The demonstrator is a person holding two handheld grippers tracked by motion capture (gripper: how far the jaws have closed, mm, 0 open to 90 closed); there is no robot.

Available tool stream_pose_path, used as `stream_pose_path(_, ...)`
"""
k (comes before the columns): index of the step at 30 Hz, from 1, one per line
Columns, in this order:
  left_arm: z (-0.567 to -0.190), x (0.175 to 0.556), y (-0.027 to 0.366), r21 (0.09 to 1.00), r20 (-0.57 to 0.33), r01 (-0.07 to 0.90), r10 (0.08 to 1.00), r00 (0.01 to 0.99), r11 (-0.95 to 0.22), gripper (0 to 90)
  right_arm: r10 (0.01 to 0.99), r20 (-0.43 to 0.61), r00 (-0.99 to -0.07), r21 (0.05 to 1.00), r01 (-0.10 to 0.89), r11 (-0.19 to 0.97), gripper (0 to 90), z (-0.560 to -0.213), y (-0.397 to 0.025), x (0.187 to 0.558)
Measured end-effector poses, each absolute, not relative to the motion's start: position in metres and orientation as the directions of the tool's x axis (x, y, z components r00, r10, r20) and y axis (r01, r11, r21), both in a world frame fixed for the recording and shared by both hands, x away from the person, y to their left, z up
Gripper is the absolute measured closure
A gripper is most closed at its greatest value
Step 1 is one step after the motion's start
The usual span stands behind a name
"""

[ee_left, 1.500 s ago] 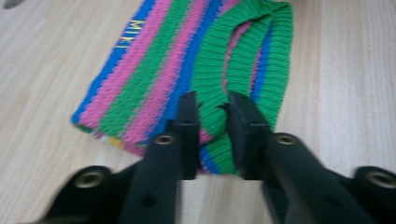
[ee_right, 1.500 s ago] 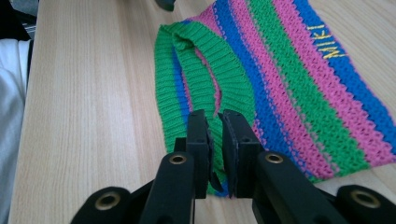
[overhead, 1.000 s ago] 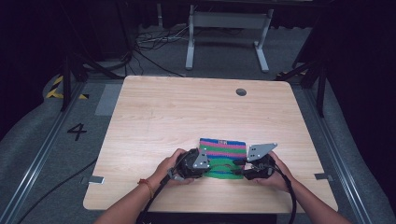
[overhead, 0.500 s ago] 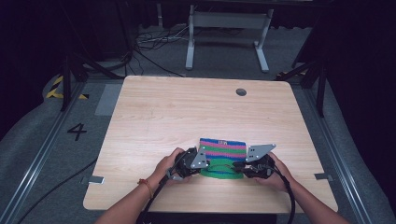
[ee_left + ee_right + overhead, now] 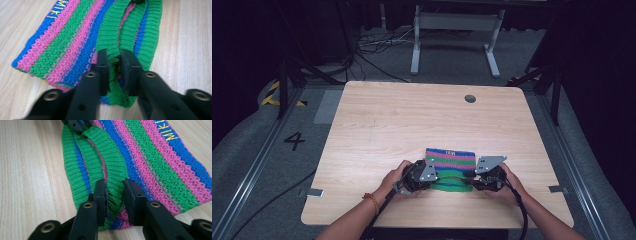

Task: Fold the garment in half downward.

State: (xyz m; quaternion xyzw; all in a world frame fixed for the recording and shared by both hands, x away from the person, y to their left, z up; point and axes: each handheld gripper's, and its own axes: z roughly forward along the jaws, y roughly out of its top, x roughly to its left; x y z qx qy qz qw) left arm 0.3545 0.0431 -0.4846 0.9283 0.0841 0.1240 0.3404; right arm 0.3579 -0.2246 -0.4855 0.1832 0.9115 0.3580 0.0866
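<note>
Status: striped knit piece (image 5: 451,159) lies flat on the wooden table (image 5: 412,125), at about 5 o'clock from table centre, near the front edge. Stripes are blue, pink and green, with yellow lettering on the far blue band.

Left gripper (image 5: 428,178) sits at the piece's 9 o'clock end. In the left gripper view, my left jaws are clamped on the green ribbed edge (image 5: 113,47), with a fold of rib squeezed between the two pads. Grip looks firm, with fabric bunched in the gap.

Middle: the ribbed band (image 5: 452,182) runs along the near side of the piece, at 6 o'clock from the striped body. It looks slightly lifted and doubled over between the two ends, not lying flat like the rest.

Right gripper (image 5: 476,179) sits at the 3 o'clock end. In the right gripper view, my right jaws pinch the same green rib (image 5: 112,185); the pads stand a bit wider but the fabric fills the gap, so I call it grasped. The other gripper's jaw tips show at 12 o'clock in that view, on the far end of the rib.

Progress, my read: both corners of the near edge are secured, so the grasp stage is done. Left to do: raise the edge and carry it over toward 12 o'clock to fold, or spread it. No fold made yet; the body is undisturbed.
</note>
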Motion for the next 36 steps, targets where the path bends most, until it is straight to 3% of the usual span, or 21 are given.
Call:
stream_pose_path(3, -0.483, 0.353, 0.042, 0.647, 0.201, 0.050, 0.233, 0.952, -0.761, 87.4, 0.387, -0.050, -0.921, 0.692, 0.247, 0.678, 83.2, -0.483, -0.224, 0.356)
stream_pose_path(6, -0.479, 0.353, 0.042, 0.656, 0.201, 0.048, 0.236, 0.951, -0.753, 87.8, 0.387, -0.068, -0.919, 0.693, 0.236, 0.681, 85.9, -0.480, -0.223, 0.355)
stream_pose_path(14, -0.464, 0.349, 0.049, 0.684, 0.192, 0.025, 0.214, 0.958, -0.729, 87.8, 0.365, -0.059, -0.929, 0.720, 0.214, 0.660, 85.9, -0.465, -0.226, 0.351)
stream_pose_path(20, -0.475, 0.341, 0.049, 0.638, 0.172, 0.021, 0.169, 0.971, -0.770, 89.0, 0.311, -0.045, -0.949, 0.685, 0.197, 0.702, 85.2, -0.469, -0.223, 0.342)
stream_pose_path(36, -0.487, 0.345, 0.055, 0.611, 0.140, 0.068, 0.192, 0.971, -0.789, 87.7, 0.305, -0.019, -0.952, 0.670, 0.214, 0.711, 66.3, -0.480, -0.224, 0.338)
